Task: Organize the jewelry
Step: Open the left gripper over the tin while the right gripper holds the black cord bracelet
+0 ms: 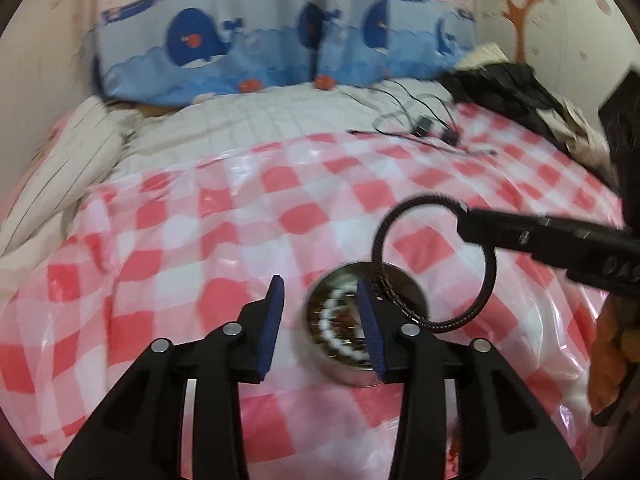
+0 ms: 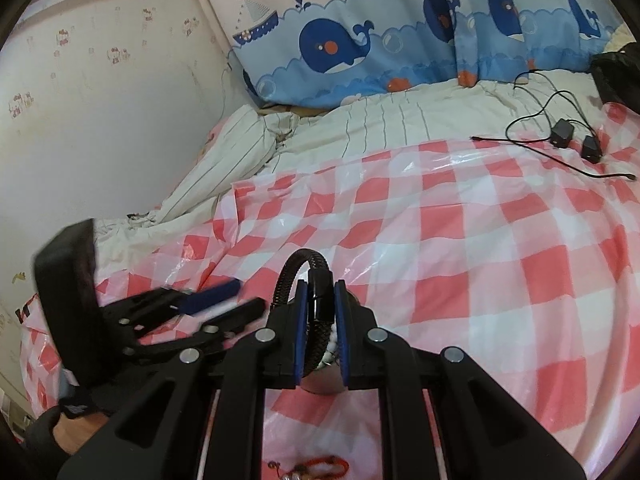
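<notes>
A round metal tin [image 1: 352,368] stands on the red-and-white checked sheet [image 1: 248,208], with a white bead bracelet [image 1: 332,320] inside it. My left gripper [image 1: 320,324] is open and empty, its right pad in front of the tin's middle. My right gripper [image 2: 321,316] is shut on a black braided bracelet [image 2: 320,300] and holds it over the tin. In the left wrist view the black bracelet [image 1: 436,264] hangs as a ring from the right gripper's fingers [image 1: 520,232]. A red bead bracelet [image 2: 316,470] lies on the sheet below the right gripper.
The sheet covers a bed with a striped white quilt [image 2: 360,124]. Black cables and chargers [image 2: 560,136] lie at the far right. A blue whale curtain [image 2: 400,40] hangs behind. Dark clothes [image 1: 512,88] are piled at the right. A wall [image 2: 100,120] stands left.
</notes>
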The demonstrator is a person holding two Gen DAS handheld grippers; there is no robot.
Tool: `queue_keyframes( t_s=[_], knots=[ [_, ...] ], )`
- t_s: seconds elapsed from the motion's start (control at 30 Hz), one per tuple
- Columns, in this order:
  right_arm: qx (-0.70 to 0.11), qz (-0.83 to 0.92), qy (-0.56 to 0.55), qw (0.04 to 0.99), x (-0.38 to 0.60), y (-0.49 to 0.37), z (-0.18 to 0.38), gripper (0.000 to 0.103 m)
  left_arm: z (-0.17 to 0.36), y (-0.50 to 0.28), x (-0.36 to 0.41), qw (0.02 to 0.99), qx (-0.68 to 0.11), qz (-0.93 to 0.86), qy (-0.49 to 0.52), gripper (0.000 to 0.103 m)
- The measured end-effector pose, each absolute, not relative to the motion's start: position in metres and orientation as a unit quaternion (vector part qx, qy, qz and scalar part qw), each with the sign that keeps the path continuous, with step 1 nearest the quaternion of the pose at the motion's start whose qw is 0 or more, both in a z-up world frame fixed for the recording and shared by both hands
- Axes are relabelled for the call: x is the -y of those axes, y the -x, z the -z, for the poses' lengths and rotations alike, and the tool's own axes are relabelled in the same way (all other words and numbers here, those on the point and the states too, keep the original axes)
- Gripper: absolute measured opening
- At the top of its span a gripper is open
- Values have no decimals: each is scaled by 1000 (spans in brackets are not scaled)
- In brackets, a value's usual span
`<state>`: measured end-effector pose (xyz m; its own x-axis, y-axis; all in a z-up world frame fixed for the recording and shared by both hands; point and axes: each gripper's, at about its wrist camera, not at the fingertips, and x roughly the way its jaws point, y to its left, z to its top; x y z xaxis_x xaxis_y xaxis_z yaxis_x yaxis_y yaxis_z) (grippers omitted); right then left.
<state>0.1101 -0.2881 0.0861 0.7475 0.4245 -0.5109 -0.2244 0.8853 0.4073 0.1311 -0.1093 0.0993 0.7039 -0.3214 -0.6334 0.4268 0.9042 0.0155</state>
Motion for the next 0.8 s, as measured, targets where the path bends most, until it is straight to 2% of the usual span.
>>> queue_keyframes(
  t_s=[0.1, 0.17, 0.2, 0.33, 0.5, 0.7, 0.8],
  knots=[
    [-316, -181, -163, 917, 281, -116, -81, 14, -110, -133, 84, 926, -327, 181, -60, 38],
    [-337, -177, -154, 912, 272, -124, -73, 27, -115, -130, 72, 928, -327, 172, -50, 40],
    [-342, -172, -151, 911, 271, -126, -70, 43, -117, -126, 67, 928, -328, 169, -48, 41],
    [-350, -149, -156, 912, 283, -116, -66, 43, -116, -107, 65, 923, -337, 179, -60, 44],
    [-354, -126, -163, 912, 315, -73, -74, 44, -89, -62, 96, 893, -361, 245, -112, 46],
    [-402, -109, -191, 889, 342, -31, -46, 45, -59, -34, 145, 860, -376, 302, -164, 46],
    [-417, -103, -154, 890, 331, -25, -44, 47, -51, -27, 155, 849, -382, 320, -177, 46]
  ],
)
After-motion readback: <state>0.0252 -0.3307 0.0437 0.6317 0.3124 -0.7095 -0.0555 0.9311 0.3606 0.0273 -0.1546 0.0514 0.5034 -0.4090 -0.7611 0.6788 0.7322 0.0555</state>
